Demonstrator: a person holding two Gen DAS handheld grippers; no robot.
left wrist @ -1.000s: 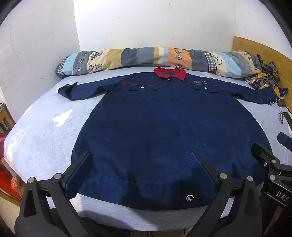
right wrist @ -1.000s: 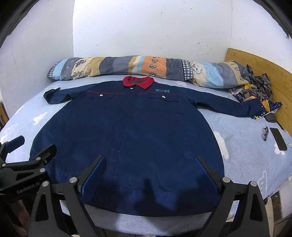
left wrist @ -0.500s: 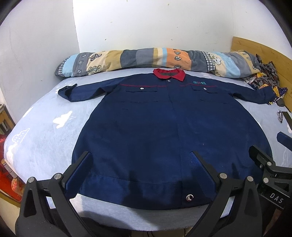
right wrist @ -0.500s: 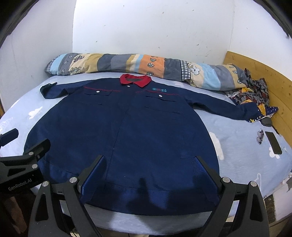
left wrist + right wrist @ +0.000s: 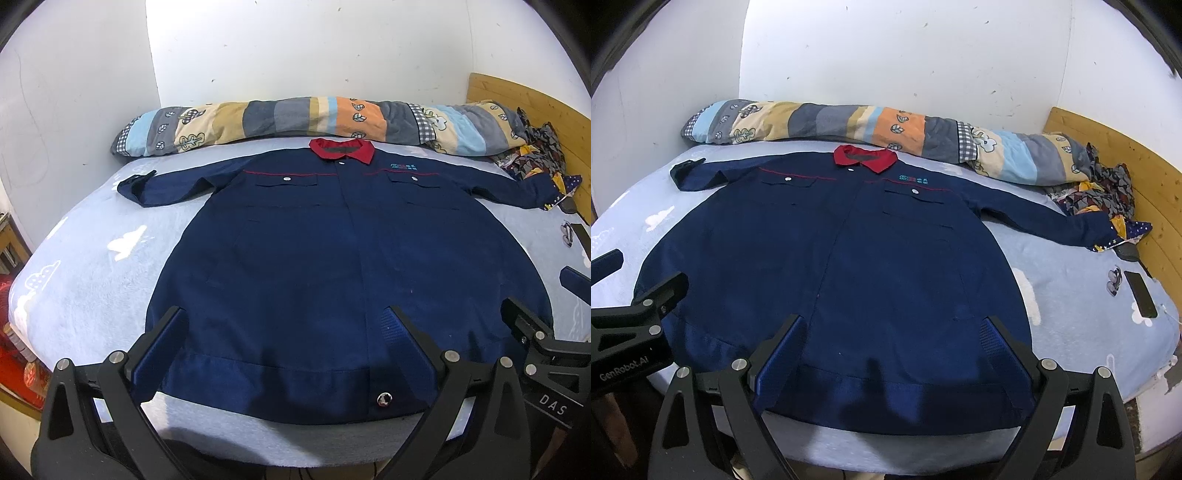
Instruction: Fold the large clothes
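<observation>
A large navy work jacket (image 5: 332, 251) with a red collar (image 5: 341, 149) lies flat and face up on the bed, both sleeves spread out; it also shows in the right wrist view (image 5: 849, 258). My left gripper (image 5: 284, 325) is open and empty, held above the jacket's hem near its left part. My right gripper (image 5: 892, 332) is open and empty above the hem's right part. The right gripper also shows at the right edge of the left wrist view (image 5: 539, 325), and the left gripper at the left edge of the right wrist view (image 5: 639, 280).
The bed has a light blue sheet (image 5: 92, 280) with white clouds. A long patchwork bolster (image 5: 314, 122) lies along the far wall. A pile of patterned clothes (image 5: 1097, 192) sits by the wooden headboard (image 5: 1145, 173) at right. A dark phone (image 5: 1140, 293) lies on the sheet at right.
Both grippers have shifted slightly; the right wrist view has swung a little to the right and up. The jacket has not moved and both grippers stay open.
</observation>
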